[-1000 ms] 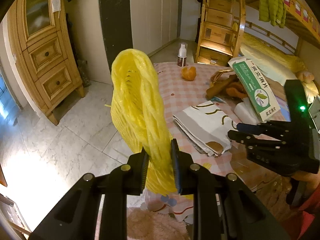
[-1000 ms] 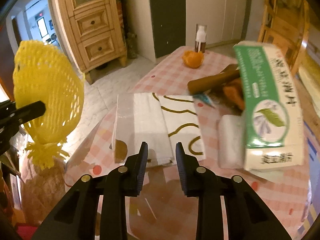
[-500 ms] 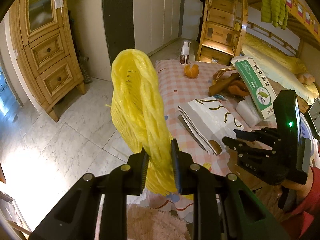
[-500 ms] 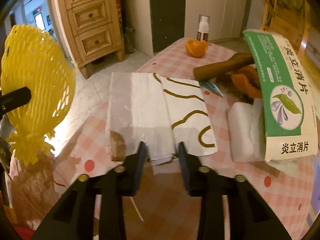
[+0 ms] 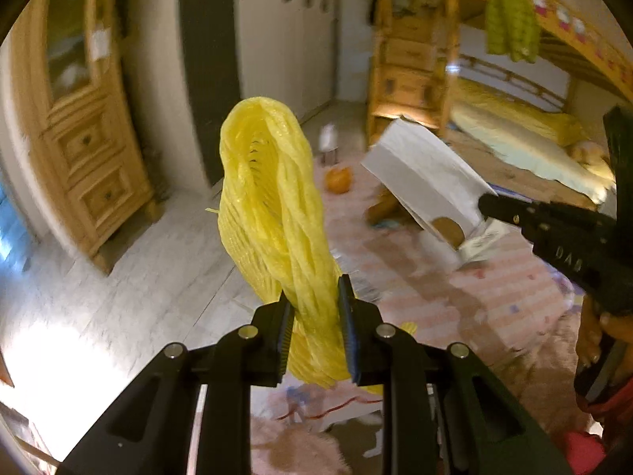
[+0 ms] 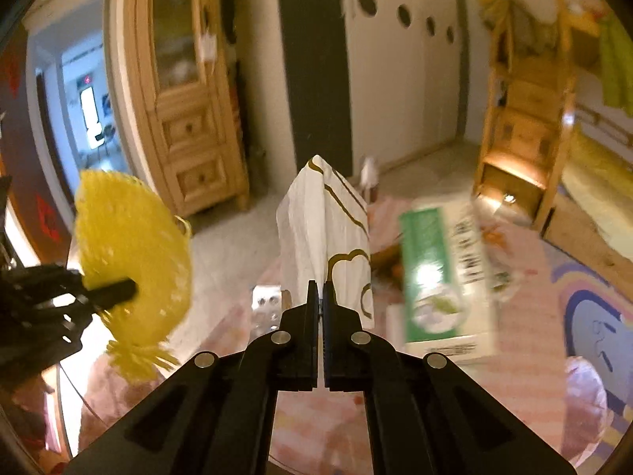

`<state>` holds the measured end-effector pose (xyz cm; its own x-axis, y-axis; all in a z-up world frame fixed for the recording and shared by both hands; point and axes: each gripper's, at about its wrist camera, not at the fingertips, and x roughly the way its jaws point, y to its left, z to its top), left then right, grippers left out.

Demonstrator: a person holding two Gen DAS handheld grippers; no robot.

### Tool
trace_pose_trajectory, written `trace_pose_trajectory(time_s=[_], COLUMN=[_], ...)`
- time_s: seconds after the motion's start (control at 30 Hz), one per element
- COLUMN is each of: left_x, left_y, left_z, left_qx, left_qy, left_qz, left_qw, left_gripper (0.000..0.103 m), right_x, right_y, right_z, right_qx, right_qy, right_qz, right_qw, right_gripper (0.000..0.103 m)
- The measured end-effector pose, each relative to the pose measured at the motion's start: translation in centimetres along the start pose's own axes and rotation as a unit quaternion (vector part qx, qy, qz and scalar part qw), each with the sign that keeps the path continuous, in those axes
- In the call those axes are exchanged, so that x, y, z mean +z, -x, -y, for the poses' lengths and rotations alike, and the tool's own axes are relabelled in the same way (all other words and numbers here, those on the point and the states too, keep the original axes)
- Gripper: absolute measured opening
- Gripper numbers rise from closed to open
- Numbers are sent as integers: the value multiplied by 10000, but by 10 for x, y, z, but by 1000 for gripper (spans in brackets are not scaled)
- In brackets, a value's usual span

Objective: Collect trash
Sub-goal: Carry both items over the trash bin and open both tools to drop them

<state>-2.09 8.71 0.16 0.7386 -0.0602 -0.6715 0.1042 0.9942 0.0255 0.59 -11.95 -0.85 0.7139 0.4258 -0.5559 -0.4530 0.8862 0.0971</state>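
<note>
My left gripper (image 5: 314,301) is shut on a yellow foam fruit net (image 5: 273,213) that stands up from its jaws; the same net (image 6: 132,249) shows at the left of the right wrist view. My right gripper (image 6: 320,289) is shut on the edge of a folded white paper bag (image 6: 326,237) with gold line drawings, lifted off the pink checked table (image 6: 526,316). In the left wrist view the bag (image 5: 427,182) hangs tilted from the right gripper (image 5: 484,206).
On the table lie a green-and-white tissue pack (image 6: 443,277), an orange (image 5: 338,178) and a small white bottle (image 5: 328,140). A wooden cabinet (image 6: 186,118) stands at the left, a bunk bed with wooden steps (image 5: 411,63) at the right. A person's hand (image 5: 605,340) holds the right gripper.
My right gripper shut on the paper bag and raised it off the table, so the bag now stands upright. The left gripper rose a little with the yellow net.
</note>
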Motion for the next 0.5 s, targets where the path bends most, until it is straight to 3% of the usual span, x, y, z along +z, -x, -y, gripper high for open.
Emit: trace_pose_trajectory(time_s=[0.23, 0.5], left_x=[12, 18], left_y=[-4, -17], left_z=[71, 174], left_qx=[-585, -1384], left_qy=[-646, -1395], left_qz=[129, 177], left_qw=[9961, 9803], left_gripper=[20, 20], right_x=[-14, -52], right_y=[50, 94], right_z=[53, 127], right_qx=[-521, -1293], right_qy=[-459, -1180], right_qz=[228, 257], right_qw=[9973, 9842], right_gripper=[1, 1])
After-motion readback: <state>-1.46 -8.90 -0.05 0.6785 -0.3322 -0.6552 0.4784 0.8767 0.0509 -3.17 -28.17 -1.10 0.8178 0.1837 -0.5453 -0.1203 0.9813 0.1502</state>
